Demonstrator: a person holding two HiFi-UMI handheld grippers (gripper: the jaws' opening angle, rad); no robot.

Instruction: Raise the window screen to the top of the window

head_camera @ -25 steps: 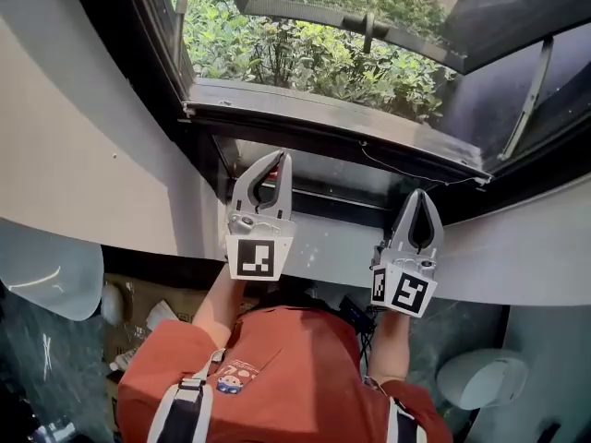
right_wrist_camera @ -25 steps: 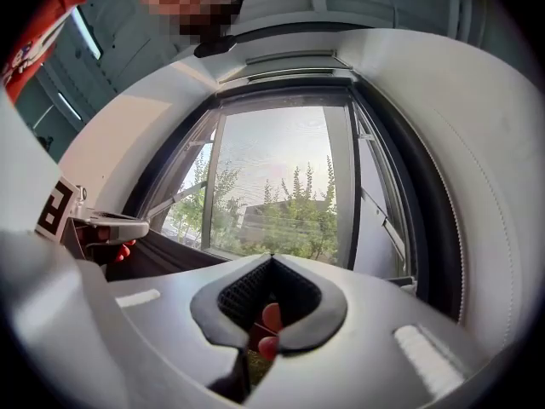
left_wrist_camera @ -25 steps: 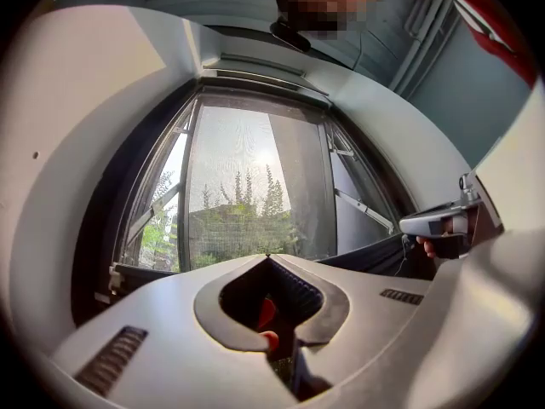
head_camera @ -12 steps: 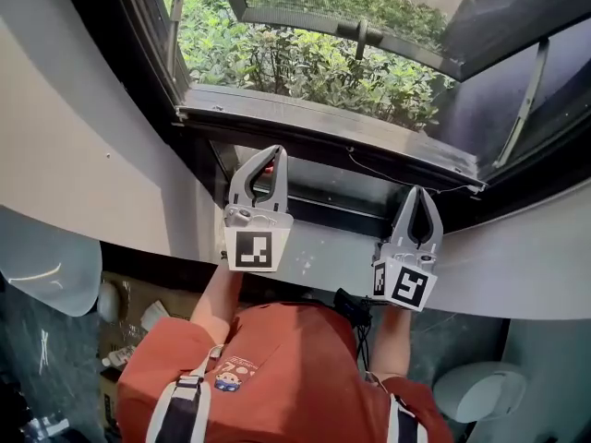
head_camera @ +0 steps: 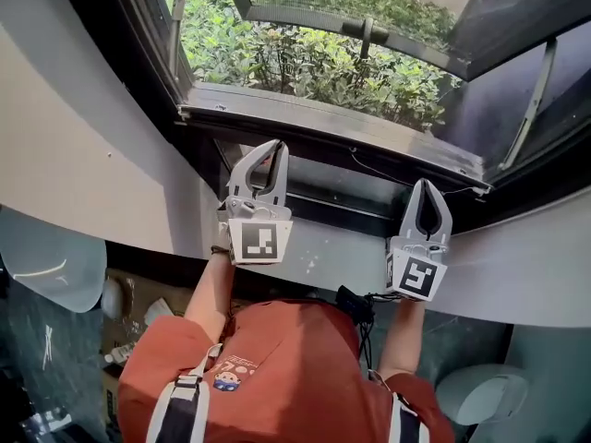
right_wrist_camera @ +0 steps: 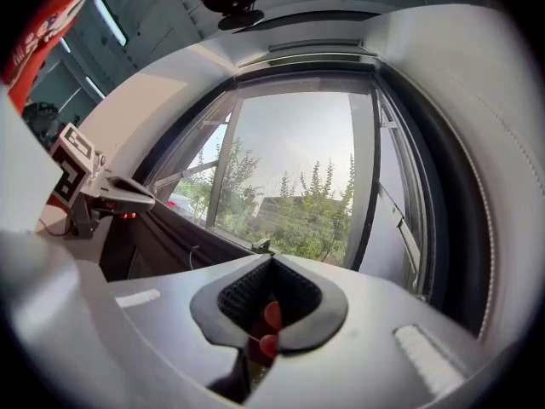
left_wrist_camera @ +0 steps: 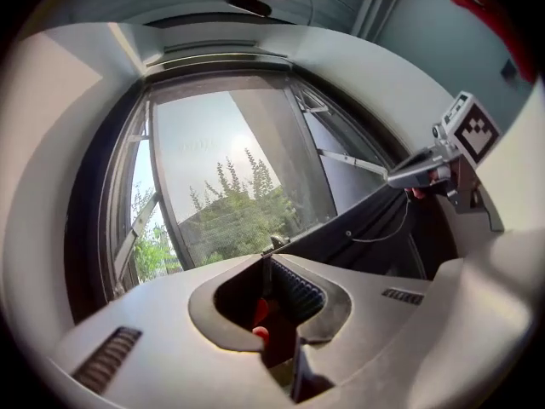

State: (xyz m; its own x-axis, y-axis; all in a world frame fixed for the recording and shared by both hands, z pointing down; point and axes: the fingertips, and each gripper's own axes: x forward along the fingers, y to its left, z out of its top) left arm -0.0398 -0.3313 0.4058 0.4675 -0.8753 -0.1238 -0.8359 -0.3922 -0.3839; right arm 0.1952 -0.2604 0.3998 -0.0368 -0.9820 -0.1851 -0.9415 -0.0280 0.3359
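Both tools are held level toward the window, just on the room side of the grey bar (head_camera: pixel 314 123) that runs across the bottom of the opening. That placement fits a start from the low edge, since the window screen must travel upward from there. I judge this grey bar to be the lower rail of the window screen, which would put the screen's pull edge at the bottom of the window with the whole climb not yet done. The mesh itself is too faint to tell apart from the glass. The left hand-held gripper (head_camera: pixel 274 146) has its jaws pressed together with nothing pinched, its tips just below the grey bar's left part. The right hand-held gripper (head_camera: pixel 428 185) is likewise closed and empty, just below the bar's right part. The two stand well apart, probably so that the rail can be lifted evenly from both ends rather than tilted. A thin cord (head_camera: pixel 397 173) hangs loosely just under the bar near the right tool and could snag a jaw. Above the bar the opening looks clear, with only bushes (head_camera: pixel 305 58) beyond it and an outward-swung sash (head_camera: pixel 367 30) further out, so there is room to move upward. Below the bar a dark channel and the pale sill (head_camera: pixel 332 247) leave only a narrow gap for getting closed tips beneath the rail's edge.
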